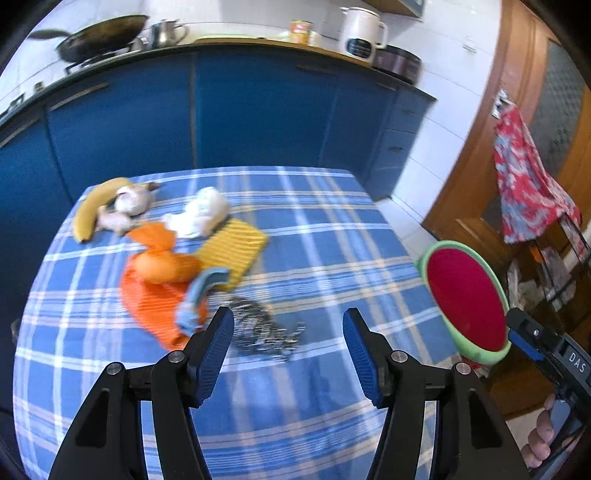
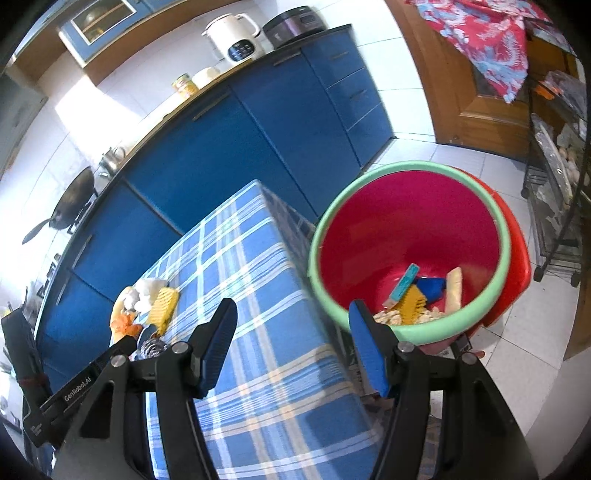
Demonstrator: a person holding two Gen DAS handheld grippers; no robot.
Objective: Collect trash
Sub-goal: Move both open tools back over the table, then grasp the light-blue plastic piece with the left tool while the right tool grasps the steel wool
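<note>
Trash lies on the blue plaid tablecloth (image 1: 314, 236): a banana peel (image 1: 92, 206), white crumpled tissue (image 1: 201, 216), a yellow ridged wrapper (image 1: 232, 251), an orange wrapper (image 1: 155, 291), a blue scrap (image 1: 201, 295) and a silver crumpled foil (image 1: 258, 328). My left gripper (image 1: 288, 350) is open and empty, just in front of the foil. My right gripper (image 2: 291, 347) is open and empty, over the table's right edge beside the red bin with a green rim (image 2: 406, 236), which holds several scraps (image 2: 417, 295). The bin also shows in the left wrist view (image 1: 465, 295).
Blue kitchen cabinets (image 1: 221, 110) stand behind the table with a wok (image 1: 99, 37), a white kettle (image 1: 362, 33) and a cooker on top. A wooden door (image 1: 480, 166) with a red cloth (image 1: 524, 177) and a wire rack (image 2: 557, 184) are at the right.
</note>
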